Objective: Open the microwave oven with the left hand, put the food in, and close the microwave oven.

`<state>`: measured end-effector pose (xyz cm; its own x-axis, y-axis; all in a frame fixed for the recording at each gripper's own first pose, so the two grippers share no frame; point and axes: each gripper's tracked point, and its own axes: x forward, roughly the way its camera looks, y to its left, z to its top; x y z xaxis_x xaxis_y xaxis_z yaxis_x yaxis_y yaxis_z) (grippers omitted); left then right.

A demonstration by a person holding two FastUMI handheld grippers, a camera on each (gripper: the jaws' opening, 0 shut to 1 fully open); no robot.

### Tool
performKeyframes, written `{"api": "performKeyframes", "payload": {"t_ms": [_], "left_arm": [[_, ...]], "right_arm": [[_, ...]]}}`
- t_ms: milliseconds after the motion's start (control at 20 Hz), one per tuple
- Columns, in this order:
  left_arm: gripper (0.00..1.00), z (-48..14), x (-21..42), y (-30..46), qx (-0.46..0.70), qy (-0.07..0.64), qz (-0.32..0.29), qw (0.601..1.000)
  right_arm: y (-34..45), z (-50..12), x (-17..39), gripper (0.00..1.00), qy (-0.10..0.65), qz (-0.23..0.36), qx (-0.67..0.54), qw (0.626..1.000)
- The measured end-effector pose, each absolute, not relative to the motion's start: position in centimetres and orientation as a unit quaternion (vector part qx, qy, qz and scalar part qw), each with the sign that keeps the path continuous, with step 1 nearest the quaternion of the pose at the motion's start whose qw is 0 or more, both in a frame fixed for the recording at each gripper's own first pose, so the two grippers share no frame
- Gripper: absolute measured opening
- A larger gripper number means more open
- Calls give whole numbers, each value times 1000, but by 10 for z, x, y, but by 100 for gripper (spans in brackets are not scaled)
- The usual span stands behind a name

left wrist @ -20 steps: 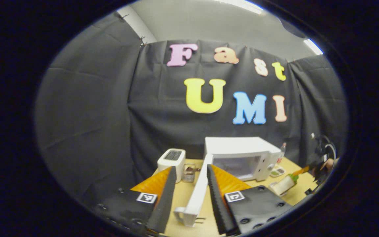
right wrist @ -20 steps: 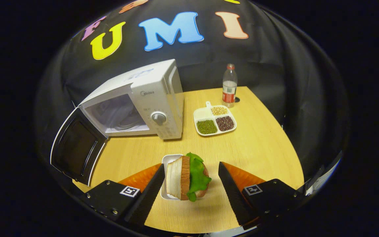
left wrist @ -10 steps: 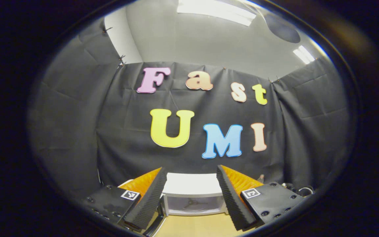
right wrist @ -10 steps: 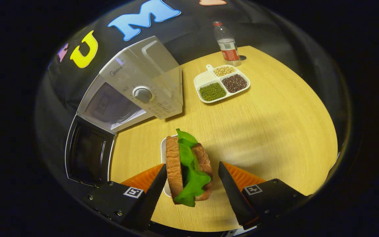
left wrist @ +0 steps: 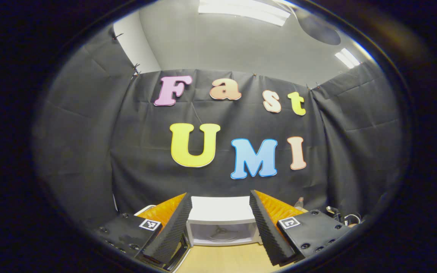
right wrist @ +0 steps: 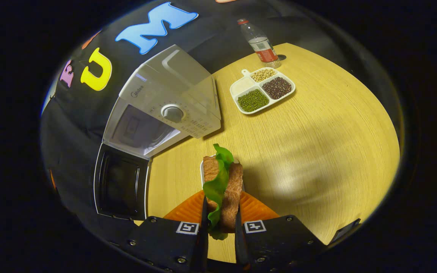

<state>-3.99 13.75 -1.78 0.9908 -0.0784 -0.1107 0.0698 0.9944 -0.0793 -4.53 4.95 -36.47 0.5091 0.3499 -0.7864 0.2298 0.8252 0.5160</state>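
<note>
While the right gripper (right wrist: 220,212) clamps the sandwich (right wrist: 223,182), the left gripper (left wrist: 220,223) gapes — microwave (right wrist: 165,110) door (right wrist: 121,184) open.

Table (right wrist: 317,125): pale wood-grain top, smooth, with a soft sheen. Microwave (right wrist: 173,102): glossy white casing; its open door (right wrist: 121,185) has a dark, shiny window. Bottle (right wrist: 259,40): clear plastic. Sandwich (right wrist: 224,185): rough brown bread, waxy green leaf.
</note>
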Motion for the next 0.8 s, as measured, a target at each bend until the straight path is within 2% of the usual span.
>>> {"api": "performKeyframes", "payload": {"t_ms": [150, 400, 800], "left_arm": [[99, -17, -40, 143, -40, 55, -35, 997], [99, -20, -42, 156, -39, 56, -38, 997], [98, -33, -61, 208, -27, 74, -31, 996]], "right_arm": [[67, -336, -36, 29, 461, 46, 340, 818], [125, -294, -18, 29, 407, 80, 446, 793], [227, -321, 42, 29, 343, 7, 546, 765]]}}
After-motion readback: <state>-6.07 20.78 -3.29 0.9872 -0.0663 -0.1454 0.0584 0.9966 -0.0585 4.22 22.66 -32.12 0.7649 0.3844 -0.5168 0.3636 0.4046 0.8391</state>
